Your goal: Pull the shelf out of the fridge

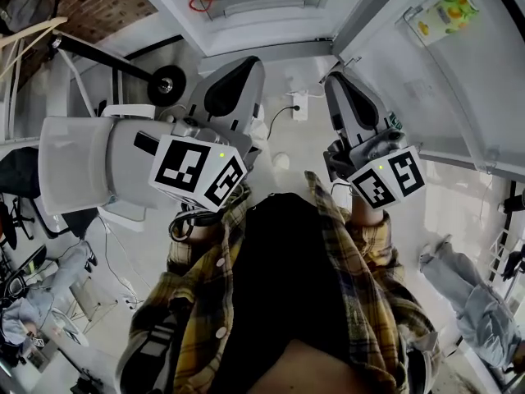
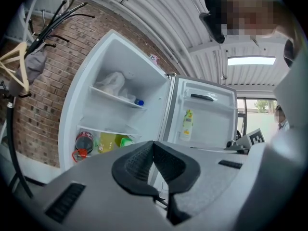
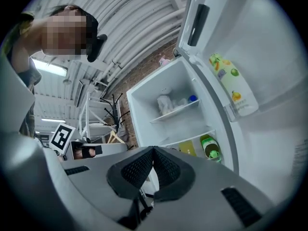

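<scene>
The left gripper (image 1: pixel 236 76), grey with a black-and-white marker cube (image 1: pixel 197 171), is clenched on nothing, its black ribbed pads (image 2: pixel 139 160) pressed together. It points at the open white fridge (image 2: pixel 91 105), which stands against a red brick wall (image 2: pixel 43 100). Inside, the upper white shelf (image 2: pixel 115 96) bears a clear plastic bag (image 2: pixel 111 83) and a blue-capped thing (image 2: pixel 139 102). The lower white shelf (image 2: pixel 103 131) lies above a dark bottle with red trim (image 2: pixel 83 142). Neither gripper touches either shelf. The right gripper (image 1: pixel 343 89) is likewise clenched and empty. To its right, the open fridge door (image 1: pixel 426 80) holds a yellow-and-green printed carton (image 1: pixel 447 13).
</scene>
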`<state>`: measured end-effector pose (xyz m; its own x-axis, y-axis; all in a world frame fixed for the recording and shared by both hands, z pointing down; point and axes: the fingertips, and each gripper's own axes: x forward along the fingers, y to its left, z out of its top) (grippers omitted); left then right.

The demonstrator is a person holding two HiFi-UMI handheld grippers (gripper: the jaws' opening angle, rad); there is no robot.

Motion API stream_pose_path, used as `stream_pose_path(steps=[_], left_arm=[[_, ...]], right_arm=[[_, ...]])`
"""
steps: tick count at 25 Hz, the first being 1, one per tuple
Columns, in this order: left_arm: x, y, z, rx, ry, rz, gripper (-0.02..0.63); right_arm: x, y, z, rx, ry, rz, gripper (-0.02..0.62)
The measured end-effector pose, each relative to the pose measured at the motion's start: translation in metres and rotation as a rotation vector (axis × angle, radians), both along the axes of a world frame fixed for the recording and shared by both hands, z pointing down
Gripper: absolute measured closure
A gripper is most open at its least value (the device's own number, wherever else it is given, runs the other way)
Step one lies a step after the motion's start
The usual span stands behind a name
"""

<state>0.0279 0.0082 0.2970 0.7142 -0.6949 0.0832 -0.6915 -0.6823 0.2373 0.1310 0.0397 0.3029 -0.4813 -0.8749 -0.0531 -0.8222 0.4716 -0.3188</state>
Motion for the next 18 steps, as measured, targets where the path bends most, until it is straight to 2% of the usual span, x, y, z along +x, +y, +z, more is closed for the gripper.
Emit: stream_pose_path(steps=[9,18], left_arm=[[-0.004,-0.057,0.000,-0.005,0.009,-0.004,0.601],[-0.001,-0.154,-0.013,0.028,0.028,0.036,0.601]], right_arm=[[-0.009,-0.057,-0.002,-0.006,-0.002,-0.013,0.577],[-0.018,-0.155,-0.017,0.029,0.014,-0.001,0.577]])
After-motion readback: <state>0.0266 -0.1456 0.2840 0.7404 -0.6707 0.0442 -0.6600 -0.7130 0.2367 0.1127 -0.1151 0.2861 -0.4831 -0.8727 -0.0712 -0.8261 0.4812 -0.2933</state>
